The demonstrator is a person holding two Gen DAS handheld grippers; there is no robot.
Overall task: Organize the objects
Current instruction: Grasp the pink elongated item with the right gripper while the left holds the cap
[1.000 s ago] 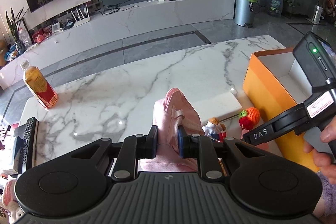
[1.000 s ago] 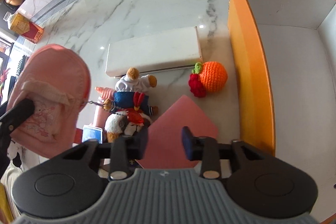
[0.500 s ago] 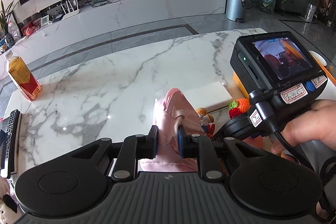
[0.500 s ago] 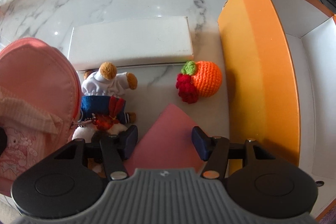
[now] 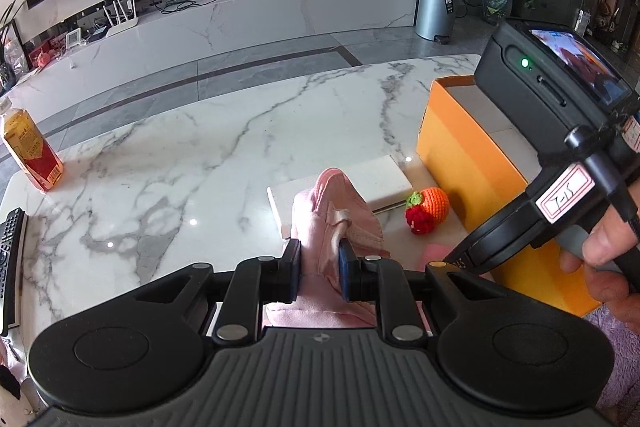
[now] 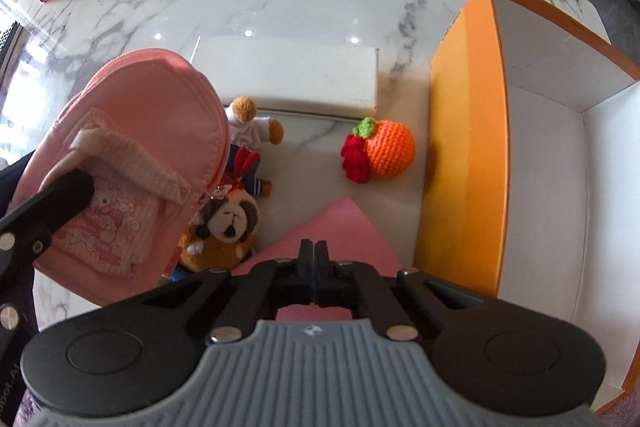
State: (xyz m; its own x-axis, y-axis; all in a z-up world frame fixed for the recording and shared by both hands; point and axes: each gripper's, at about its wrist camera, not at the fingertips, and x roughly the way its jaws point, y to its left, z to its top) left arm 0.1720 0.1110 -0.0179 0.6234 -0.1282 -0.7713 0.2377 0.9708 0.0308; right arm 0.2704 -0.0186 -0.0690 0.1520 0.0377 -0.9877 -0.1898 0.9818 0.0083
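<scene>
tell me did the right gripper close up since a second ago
Yes. The right gripper stood open over the pink sheet earlier; now its fingers meet, shut above that same sheet, beside the orange box.

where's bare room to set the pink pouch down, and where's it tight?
Free: the orange box interior shows bare white floor; so does the marble table between the drink bottle and the flat white box. Crowded: plush toys, crochet orange and pink card beside the box wall.
</scene>
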